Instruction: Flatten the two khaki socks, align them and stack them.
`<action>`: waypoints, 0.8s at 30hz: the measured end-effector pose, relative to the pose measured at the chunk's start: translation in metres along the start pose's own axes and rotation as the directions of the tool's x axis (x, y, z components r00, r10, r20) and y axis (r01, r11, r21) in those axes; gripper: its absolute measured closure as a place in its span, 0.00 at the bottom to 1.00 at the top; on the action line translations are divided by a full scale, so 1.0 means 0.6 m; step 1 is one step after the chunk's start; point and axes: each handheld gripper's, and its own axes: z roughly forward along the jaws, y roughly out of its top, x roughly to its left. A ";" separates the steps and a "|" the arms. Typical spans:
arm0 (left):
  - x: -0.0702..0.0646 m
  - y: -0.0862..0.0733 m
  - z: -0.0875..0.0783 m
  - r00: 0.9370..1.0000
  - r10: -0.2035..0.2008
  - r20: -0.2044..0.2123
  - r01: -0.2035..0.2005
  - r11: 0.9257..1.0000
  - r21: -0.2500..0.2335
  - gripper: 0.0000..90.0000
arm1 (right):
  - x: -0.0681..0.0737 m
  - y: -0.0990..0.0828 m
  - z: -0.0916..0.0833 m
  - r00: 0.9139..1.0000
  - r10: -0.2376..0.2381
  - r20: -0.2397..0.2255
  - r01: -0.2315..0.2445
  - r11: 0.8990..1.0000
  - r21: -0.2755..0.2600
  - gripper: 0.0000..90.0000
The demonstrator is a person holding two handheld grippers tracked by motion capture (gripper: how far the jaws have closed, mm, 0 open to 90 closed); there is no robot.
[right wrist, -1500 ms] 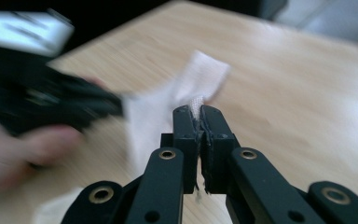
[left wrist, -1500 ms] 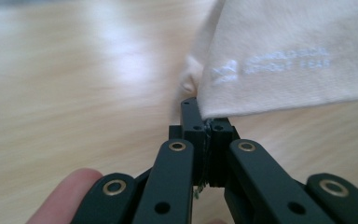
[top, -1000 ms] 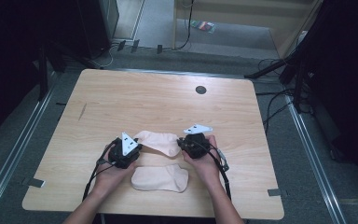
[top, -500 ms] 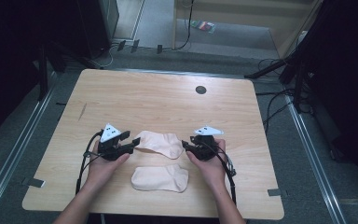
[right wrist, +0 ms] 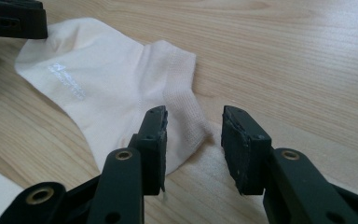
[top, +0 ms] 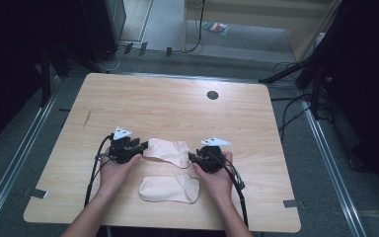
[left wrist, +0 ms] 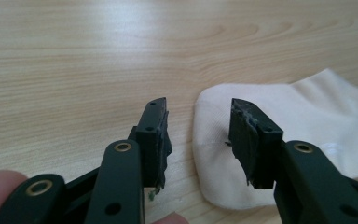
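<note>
At lower centre of the frame, the left gripper (top: 145,145) and right gripper (top: 191,157), jaws parted and holding nothing, flank the upper sock (top: 168,151) above a second sock (top: 169,188); closing early could pinch only its edge and let it slip.

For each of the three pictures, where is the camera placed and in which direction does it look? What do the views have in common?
High view: fixed above the person's side of the table, looking forward and down; both forearms, the left gripper and the right gripper show.
Left gripper view: rides on the left gripper, looking along its open jaws at one end of the upper sock; a fingertip shows.
Right gripper view: rides on the right gripper, looking along its open jaws at the same sock's ribbed cuff.
Shared: all three show the upper sock and the wooden table.
</note>
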 end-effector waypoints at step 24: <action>-0.016 0.003 -0.038 0.996 0.064 0.060 -0.063 0.998 -0.024 1.00 | 0.009 0.003 -0.007 0.997 -0.070 0.040 0.071 0.997 -0.041 0.95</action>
